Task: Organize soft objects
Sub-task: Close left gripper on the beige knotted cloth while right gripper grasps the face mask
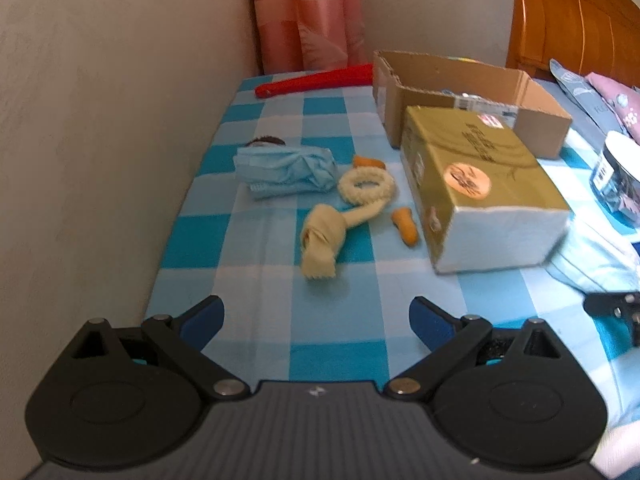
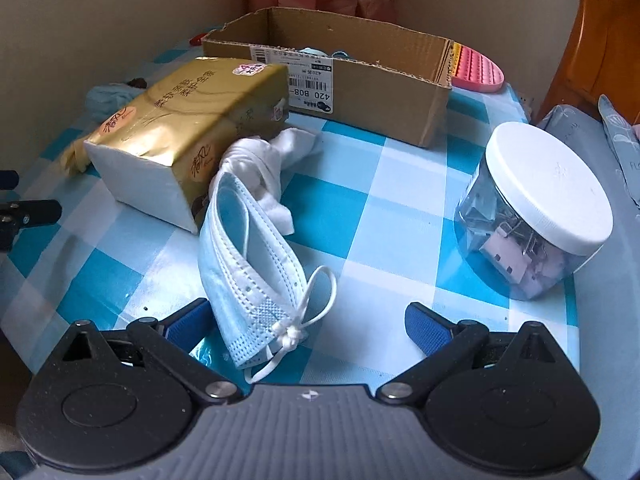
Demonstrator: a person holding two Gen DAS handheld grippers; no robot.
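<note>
In the left wrist view my left gripper [image 1: 316,320] is open and empty above the checked cloth. Ahead of it lie a cream knotted cloth strip [image 1: 324,236], a cream fluffy ring [image 1: 366,186], a bundled blue mask [image 1: 286,172] and two orange foam pieces [image 1: 406,230]. An open cardboard box [image 1: 460,100] stands behind a gold tissue pack [image 1: 480,184]. In the right wrist view my right gripper [image 2: 308,320] is open, with a light blue face mask [image 2: 256,268] lying between its fingers on the cloth. White crumpled fabric [image 2: 272,160] lies beyond, next to the tissue pack [image 2: 184,132] and the box [image 2: 360,76].
A clear jar of binder clips with a white lid [image 2: 540,208] stands at the right. A pink bumpy pad [image 2: 476,68] lies behind the box. A red item [image 1: 316,80] lies at the far edge. A wall runs along the left; a wooden headboard [image 1: 572,20] is at right.
</note>
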